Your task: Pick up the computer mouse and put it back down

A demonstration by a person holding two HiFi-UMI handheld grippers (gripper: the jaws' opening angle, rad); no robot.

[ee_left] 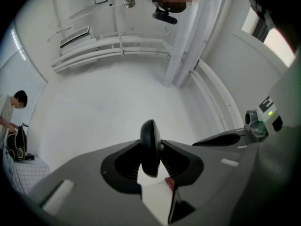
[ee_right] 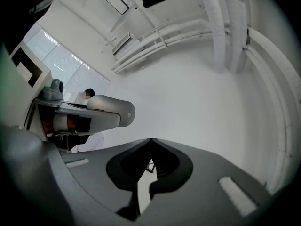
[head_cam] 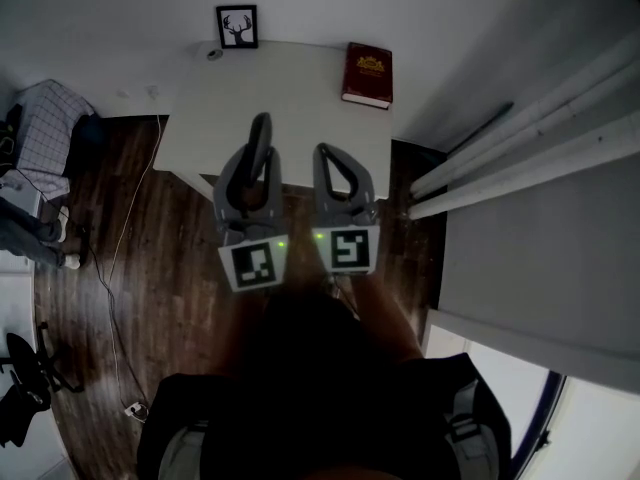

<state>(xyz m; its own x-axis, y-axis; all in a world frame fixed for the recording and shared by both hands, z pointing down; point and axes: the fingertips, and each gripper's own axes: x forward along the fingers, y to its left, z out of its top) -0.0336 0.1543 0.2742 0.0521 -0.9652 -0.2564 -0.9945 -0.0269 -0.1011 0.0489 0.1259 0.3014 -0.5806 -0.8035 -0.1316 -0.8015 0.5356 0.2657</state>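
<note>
Head view: mouse [head_cam: 261, 131] half-hidden within left tool [head_cam: 257, 173]

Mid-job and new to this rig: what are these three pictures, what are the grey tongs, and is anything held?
No robot arm: a person holds a two-jaw gripper in each hand. The head view looks steeply down from the person's head; the other two cameras ride on the grippers and look along their jaws. The left gripper is clamped on the dark computer mouse, held on edge, clear of the white table. The right gripper is shut and empty. On the table are a red book at the far right corner and a framed deer picture at the back.
</note>
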